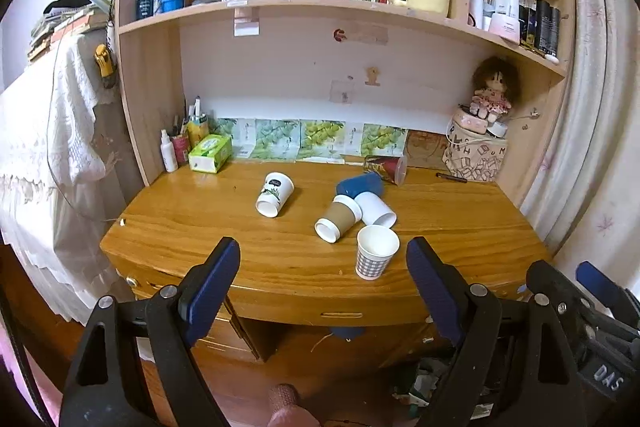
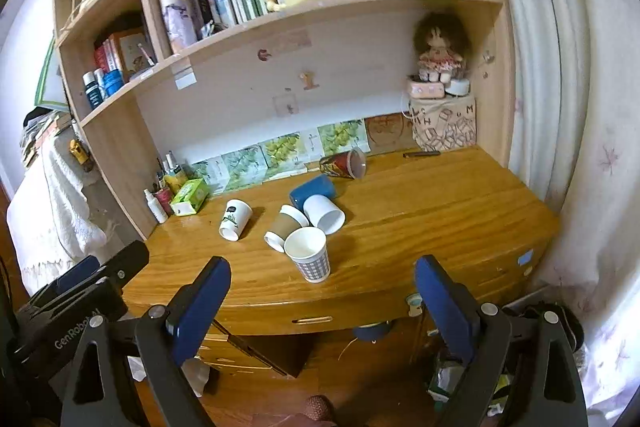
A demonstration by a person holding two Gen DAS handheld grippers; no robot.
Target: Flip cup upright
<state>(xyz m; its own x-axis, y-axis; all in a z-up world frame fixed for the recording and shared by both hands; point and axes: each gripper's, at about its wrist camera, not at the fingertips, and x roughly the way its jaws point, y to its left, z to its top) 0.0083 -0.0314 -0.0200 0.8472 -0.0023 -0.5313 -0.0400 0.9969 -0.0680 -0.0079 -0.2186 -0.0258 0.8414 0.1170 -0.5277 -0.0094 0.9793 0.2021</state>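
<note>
Left view, left to right: the tissue box (image 1: 210,153) sits at the desk's (image 1: 200,227) back left; a leaf-print cup (image 1: 274,194) lies on its side left of centre, mouth toward the camera; a brown cup (image 1: 338,218), a white cup (image 1: 375,208) and a blue cup (image 1: 360,184) lie tipped together at centre; a checked cup (image 1: 375,257) stands upright just in front of them, mouth up; a red cup (image 1: 386,166) lies on its side at the back; a doll (image 1: 493,91) sits in the upper right corner of the desk nook. The left gripper (image 1: 322,279) is held level off the desk's front edge, jaws wide with nothing between them; the right gripper (image 2: 322,285) is held likewise beside it, jaws wide and empty, aimed at the checked cup from the front.
</note>
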